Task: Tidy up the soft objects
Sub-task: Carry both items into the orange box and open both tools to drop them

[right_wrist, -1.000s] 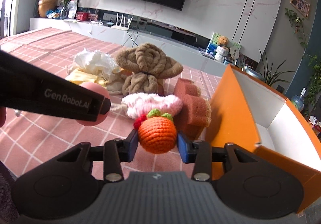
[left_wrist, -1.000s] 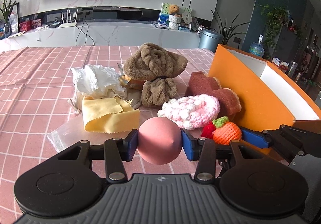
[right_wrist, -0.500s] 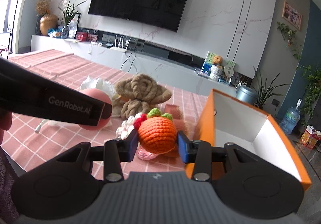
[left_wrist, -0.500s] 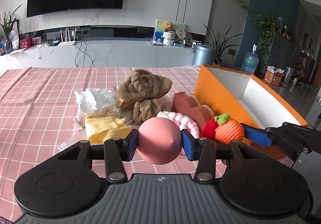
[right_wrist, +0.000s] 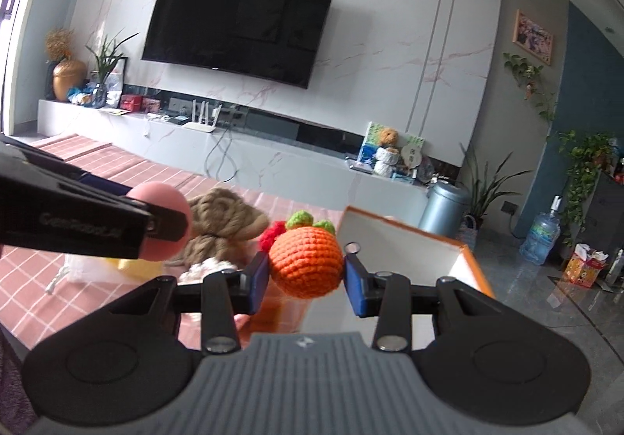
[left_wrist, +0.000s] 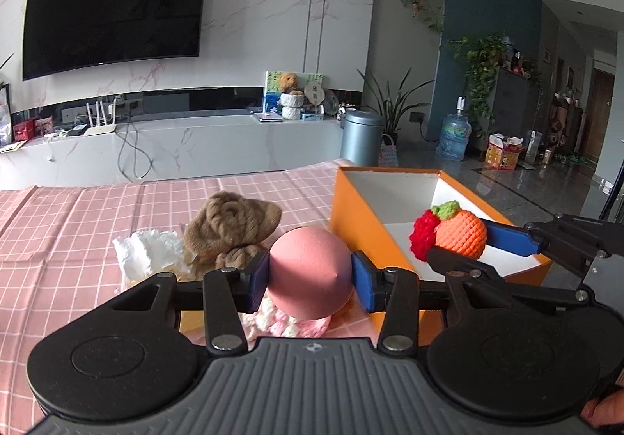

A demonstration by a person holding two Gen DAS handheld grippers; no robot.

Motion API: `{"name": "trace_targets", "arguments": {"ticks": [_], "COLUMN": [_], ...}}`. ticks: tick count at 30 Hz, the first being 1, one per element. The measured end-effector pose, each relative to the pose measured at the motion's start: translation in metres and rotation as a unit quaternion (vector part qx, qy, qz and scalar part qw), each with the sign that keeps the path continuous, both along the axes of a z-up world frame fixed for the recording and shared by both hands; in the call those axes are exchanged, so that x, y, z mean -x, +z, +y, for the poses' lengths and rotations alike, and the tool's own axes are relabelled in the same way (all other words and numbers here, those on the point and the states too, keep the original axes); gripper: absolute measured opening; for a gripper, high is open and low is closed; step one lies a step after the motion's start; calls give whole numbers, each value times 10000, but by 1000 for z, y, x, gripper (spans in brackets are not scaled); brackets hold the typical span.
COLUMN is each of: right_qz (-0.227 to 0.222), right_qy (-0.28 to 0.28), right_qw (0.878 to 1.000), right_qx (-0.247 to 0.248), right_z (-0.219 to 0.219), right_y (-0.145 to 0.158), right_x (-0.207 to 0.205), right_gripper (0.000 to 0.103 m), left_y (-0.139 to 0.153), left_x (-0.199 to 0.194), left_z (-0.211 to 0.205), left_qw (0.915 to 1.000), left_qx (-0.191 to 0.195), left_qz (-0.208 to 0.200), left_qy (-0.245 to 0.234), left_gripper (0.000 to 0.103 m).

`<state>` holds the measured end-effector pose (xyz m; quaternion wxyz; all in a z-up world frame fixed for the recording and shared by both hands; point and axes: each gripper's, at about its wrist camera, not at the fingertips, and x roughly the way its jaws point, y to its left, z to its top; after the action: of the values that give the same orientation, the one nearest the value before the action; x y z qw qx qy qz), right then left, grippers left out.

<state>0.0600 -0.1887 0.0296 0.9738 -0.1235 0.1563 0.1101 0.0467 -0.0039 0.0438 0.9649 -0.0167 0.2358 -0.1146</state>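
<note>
My left gripper (left_wrist: 311, 276) is shut on a pink egg-shaped sponge (left_wrist: 310, 271), held in the air just left of the orange box (left_wrist: 362, 228). My right gripper (right_wrist: 306, 276) is shut on a crocheted orange fruit (right_wrist: 306, 265) with green leaves and a red berry, and in the left wrist view that crocheted orange fruit (left_wrist: 460, 234) hangs over the box's white inside. The pink sponge (right_wrist: 165, 216) shows at the left of the right wrist view, partly behind the left gripper's arm. On the pink checked cloth (left_wrist: 78, 224) remain a brown knotted towel (left_wrist: 230, 226), a white crumpled cloth (left_wrist: 146, 249) and a pink-white knitted piece (left_wrist: 280, 324).
The orange box (right_wrist: 474, 267) sits at the table's right side, open at the top, white inside. Beyond the table run a low grey TV bench (left_wrist: 175, 150), a metal bin (left_wrist: 360, 136) and a water bottle (left_wrist: 452, 136) on the floor.
Both grippers have risen and moved right with their loads. The crocheted fruit went from beside the box wall to above its inside; the pink sponge came up to the box's left wall.
</note>
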Motion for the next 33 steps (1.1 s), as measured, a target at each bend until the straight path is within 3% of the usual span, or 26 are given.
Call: {"name": "trace_targets", "arguments": {"ticks": [3, 6, 12, 17, 22, 28, 33], "right_qz": [46, 180, 1183, 2241, 3026, 3406, 3705], "right_qy": [-47, -152, -128, 67, 105, 431, 645], "right_qw": [10000, 9997, 9929, 9743, 9529, 9378, 9223], "right_qx": [4, 29, 57, 197, 157, 517, 887], "right_z": [-17, -38, -88, -116, -128, -120, -110], "right_y": [8, 13, 18, 6, -16, -33, -49], "right_x": [-9, -24, -76, -123, -159, -176, -186], "right_gripper": [41, 41, 41, 41, 41, 41, 41], "left_y": [6, 11, 7, -1, -12, -28, -41], "left_x": [-10, -21, -59, -96, -129, -150, -160], "left_z": [-9, -28, -72, -108, -126, -143, -146], "left_qw": [9998, 9989, 9910, 9730, 9605, 9428, 9330], "left_qx": [108, -58, -80, -241, -354, -825, -899], "left_qz": [29, -49, 336, 824, 1301, 1747, 2056], "left_qy": [-191, -455, -1291, -2143, -2434, -2715, -2813], "left_gripper": [51, 51, 51, 51, 51, 52, 52]}}
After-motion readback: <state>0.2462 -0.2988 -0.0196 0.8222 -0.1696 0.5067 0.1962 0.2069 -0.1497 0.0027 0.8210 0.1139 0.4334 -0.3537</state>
